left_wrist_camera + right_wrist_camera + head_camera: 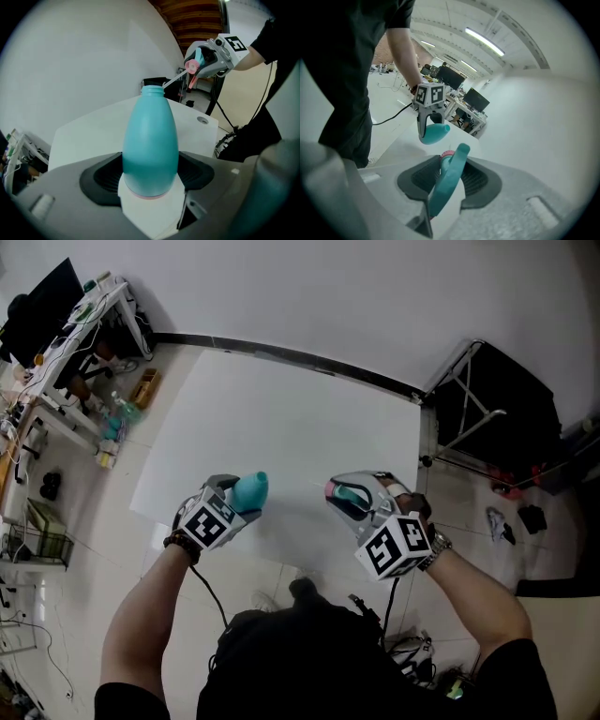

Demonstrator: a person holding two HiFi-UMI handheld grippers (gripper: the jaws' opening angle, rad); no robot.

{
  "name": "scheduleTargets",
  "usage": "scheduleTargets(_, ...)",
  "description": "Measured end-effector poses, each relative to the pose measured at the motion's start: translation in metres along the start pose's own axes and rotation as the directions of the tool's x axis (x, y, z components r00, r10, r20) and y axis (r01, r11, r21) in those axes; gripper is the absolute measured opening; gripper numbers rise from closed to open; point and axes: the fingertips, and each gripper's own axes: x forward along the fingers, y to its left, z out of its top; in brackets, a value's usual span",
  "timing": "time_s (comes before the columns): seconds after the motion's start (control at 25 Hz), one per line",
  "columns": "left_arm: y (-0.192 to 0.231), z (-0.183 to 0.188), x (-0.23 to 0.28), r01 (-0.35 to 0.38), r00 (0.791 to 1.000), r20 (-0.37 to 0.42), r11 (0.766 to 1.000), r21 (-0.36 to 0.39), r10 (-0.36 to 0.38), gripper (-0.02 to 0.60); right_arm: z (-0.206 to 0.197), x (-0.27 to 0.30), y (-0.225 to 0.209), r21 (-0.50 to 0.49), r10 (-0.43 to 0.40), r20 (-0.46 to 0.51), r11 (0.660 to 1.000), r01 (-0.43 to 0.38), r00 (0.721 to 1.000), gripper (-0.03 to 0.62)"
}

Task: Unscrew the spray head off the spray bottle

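Left gripper: jaws clamped on the teal spray bottle, its neck uncapped, held above the white table.
Right gripper: jaws clamped on the detached spray head, apart from the spray bottle.

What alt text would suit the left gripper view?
The left gripper clamps a teal bottle whose neck is open. Beyond it, the right gripper holds the removed spray head, its thin tube slanting toward the bottle's mouth.

The left gripper, at near left, has wide jaws clamped on the bottle; the right gripper, near right, pinches the spray head.
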Motion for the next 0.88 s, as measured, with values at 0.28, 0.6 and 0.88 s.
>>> scheduleTargets(0.28,0.004,0.017,0.015,-0.027,0.998,0.063,0.996,-0.082,0.032,0.383,-0.030,0.036,-0.006,0.242,-0.036,-0.031,0.969,0.042,0.999,0.121)
scheduleTargets(0.6,0.015,0.029,0.033,-0.053,0.990,0.117,0.984,-0.170,0.074,0.384,-0.054,0.077,-0.003,0.490,-0.022,-0.053,0.871,0.045,0.998,0.121)
scheduleTargets(0.88,0.016,0.034,0.051,-0.068,0.986,0.136,0.977,-0.203,0.097,0.385,-0.081,0.098,0.000,0.646,0.004,-0.055,0.762,0.033,0.998,0.121)
